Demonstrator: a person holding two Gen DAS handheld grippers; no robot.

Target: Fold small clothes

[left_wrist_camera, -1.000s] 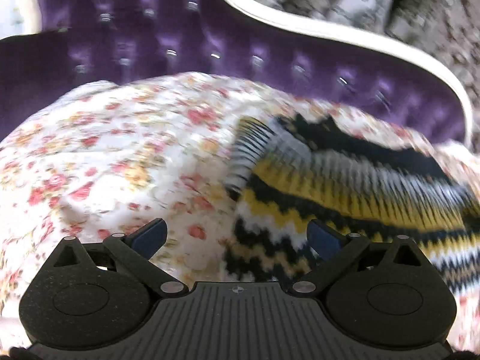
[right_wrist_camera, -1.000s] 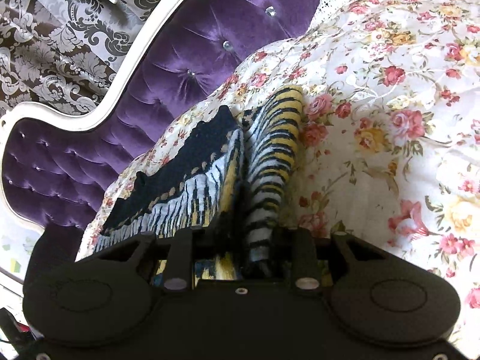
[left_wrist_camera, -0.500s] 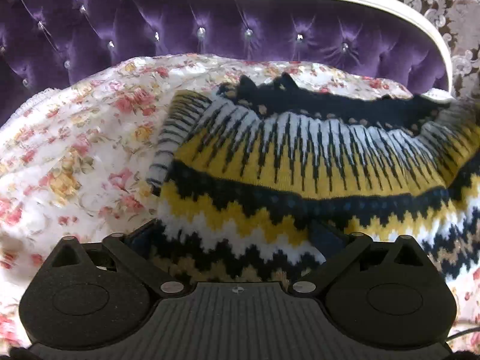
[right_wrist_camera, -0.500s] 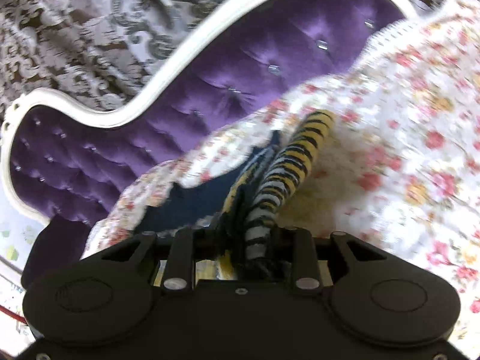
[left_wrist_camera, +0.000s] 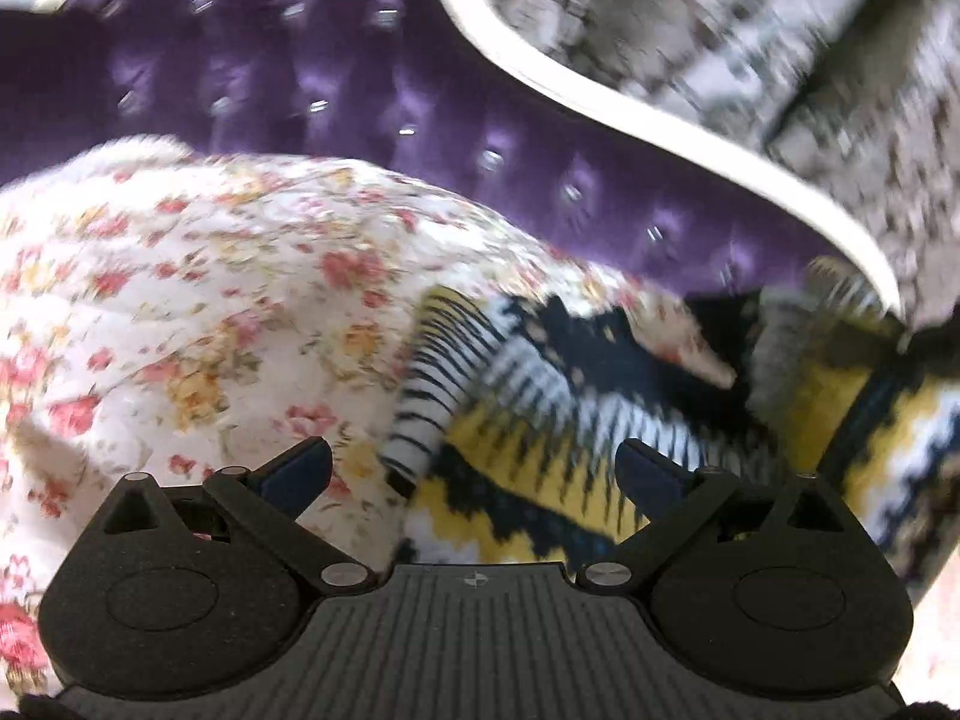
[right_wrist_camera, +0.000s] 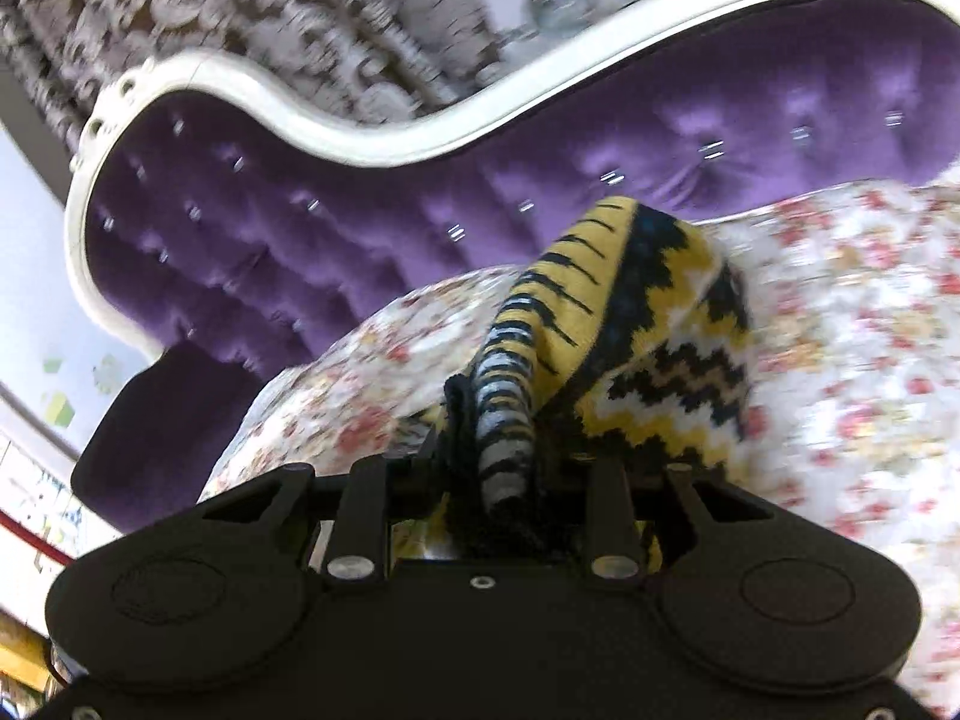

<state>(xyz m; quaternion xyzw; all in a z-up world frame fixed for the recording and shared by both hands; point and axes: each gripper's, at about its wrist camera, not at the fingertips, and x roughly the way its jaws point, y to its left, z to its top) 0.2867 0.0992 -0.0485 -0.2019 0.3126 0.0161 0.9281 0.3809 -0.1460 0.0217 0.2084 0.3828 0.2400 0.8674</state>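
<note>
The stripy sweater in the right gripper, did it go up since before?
Yes. The sweater, pinched in the right gripper, now rises in front of the purple headboard; earlier it lay low on the floral bedspread.

Support surface: a bed with a purple button-tufted headboard (right_wrist_camera: 360, 252) framed by a curved white moulding (right_wrist_camera: 312, 144). A white bedspread (left_wrist_camera: 198, 312) printed with red and yellow flowers covers the mattress up to the headboard edge. One garment lies directly on the bedspread: a knitted sweater (left_wrist_camera: 540, 438) in yellow, black and white zigzag bands, placed near the headboard edge. Its left portion lies flat on the cover; the right wrist view shows its right portion lifted clear of the bedspread. Both views are motion-blurred; finer detail cannot be confirmed.
</note>
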